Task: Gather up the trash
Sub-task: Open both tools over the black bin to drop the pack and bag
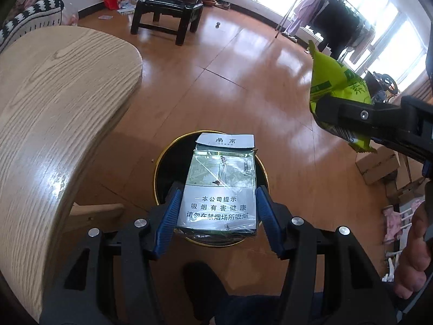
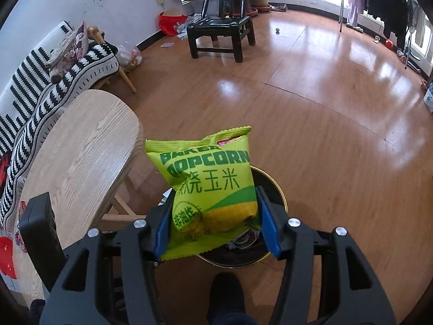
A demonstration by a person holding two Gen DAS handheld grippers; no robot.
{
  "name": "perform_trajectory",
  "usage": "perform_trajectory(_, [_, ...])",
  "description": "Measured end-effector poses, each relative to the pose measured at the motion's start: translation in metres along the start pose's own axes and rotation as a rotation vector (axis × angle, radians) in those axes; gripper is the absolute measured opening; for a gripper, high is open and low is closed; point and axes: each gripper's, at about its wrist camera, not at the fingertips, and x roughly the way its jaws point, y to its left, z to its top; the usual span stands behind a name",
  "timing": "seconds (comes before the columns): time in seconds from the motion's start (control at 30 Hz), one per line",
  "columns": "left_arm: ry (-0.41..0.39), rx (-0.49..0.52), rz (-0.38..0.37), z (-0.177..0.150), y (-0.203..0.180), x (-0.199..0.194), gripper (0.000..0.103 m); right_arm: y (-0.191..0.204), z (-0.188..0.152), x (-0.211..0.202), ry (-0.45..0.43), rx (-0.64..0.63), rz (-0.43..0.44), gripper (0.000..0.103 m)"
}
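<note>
Left gripper clamped a cigarette pack, right gripper a popcorn bag, both above the bin.

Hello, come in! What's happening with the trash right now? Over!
Left tool shut on cigarette pack, over bin. Right tool shut on popcorn bag. Nothing blocking.

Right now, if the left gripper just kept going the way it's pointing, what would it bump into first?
Probably the trash bin. The left gripper, shut on the cigarette pack, points down at the bin's black opening, so the pack would go in before anything else. How far above the rim it hangs is hard to judge.
</note>
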Motion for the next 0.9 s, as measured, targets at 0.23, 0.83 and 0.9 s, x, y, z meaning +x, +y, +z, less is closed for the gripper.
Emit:
perform_trajectory(0.23, [0.003,0.019,-0.007,0.0,-0.004,0.001,0.056,0.005,-0.001,0.001,0.001,0.008,-0.011,0.055])
perform_trajectory(0.83, [0.005,0.02,0.006,0.003,-0.002,-0.006,0.08,0.004,-0.001,0.001,-0.017,0.03,-0.038,0.078])
perform_trajectory(0.9, [-0.002,0.021,0.006,0.004,-0.001,-0.01,0.08,0.005,0.0,0.001,-0.021,0.031,-0.037,0.078])
